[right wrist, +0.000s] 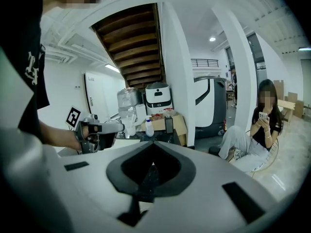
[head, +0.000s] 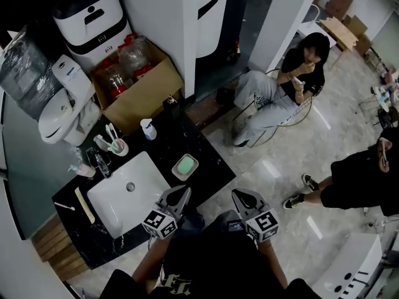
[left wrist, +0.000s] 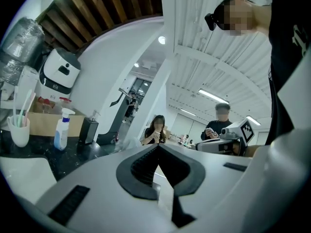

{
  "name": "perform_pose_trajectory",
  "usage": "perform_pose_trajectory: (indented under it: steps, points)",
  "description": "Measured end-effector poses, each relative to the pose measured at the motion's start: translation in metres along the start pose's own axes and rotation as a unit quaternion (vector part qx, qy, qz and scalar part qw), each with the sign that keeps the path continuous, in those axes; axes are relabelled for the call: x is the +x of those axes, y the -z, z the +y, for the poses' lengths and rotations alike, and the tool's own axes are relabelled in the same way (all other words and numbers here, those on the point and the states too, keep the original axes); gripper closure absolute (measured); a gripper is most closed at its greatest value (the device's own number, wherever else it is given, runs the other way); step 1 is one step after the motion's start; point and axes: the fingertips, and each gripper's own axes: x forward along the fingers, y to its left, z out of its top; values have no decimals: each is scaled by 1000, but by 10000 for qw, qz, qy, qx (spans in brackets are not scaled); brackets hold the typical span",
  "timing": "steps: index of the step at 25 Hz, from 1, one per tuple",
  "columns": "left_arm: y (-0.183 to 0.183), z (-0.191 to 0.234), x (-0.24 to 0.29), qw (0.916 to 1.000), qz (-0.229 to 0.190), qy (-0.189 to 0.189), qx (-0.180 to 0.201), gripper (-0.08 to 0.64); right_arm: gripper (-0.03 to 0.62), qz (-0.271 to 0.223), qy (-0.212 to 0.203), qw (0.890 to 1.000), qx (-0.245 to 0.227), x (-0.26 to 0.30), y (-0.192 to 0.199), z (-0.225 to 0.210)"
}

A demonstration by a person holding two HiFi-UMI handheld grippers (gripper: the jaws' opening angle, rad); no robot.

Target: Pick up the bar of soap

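Nothing is being gripped yet. The bar of soap is lying in its dish on the black table, at two o'clock from the sink. The left gripper and right gripper are hovering near the table's edge, jaws together and empty. Reaching, opening and gripping are all remaining.
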Motion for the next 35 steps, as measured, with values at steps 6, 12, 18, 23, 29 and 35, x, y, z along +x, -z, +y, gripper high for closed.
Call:
perform_pose_trajectory:
  steps: [6, 12, 18, 23, 29, 35]
  points:
    - [-4, 26, -14, 9995, -97, -294, 11, 552, 584, 93, -58, 9998, -176, 20, -10, 1]
    - [7, 47, -23, 9977, 18, -674, -52, 552, 584, 106, -347, 9992, -144, 43, -9, 5]
    - [28, 58, -11, 9938, 374, -1027, 217, 552, 584, 98, -529, 9984, -146, 49, -7, -8]
    - [39, 54, 8, 9907, 539, -1230, 208, 552, 584, 87, -621, 9979, -131, 48, -8, -39]
    - [37, 46, 38, 9879, 535, -1419, 334, 552, 584, 116, -878, 9960, -119, 49, -8, -78]
    - [28, 33, 70, 9870, 414, -1496, 408, 552, 584, 194, -1098, 9937, -123, 54, -7, -112]
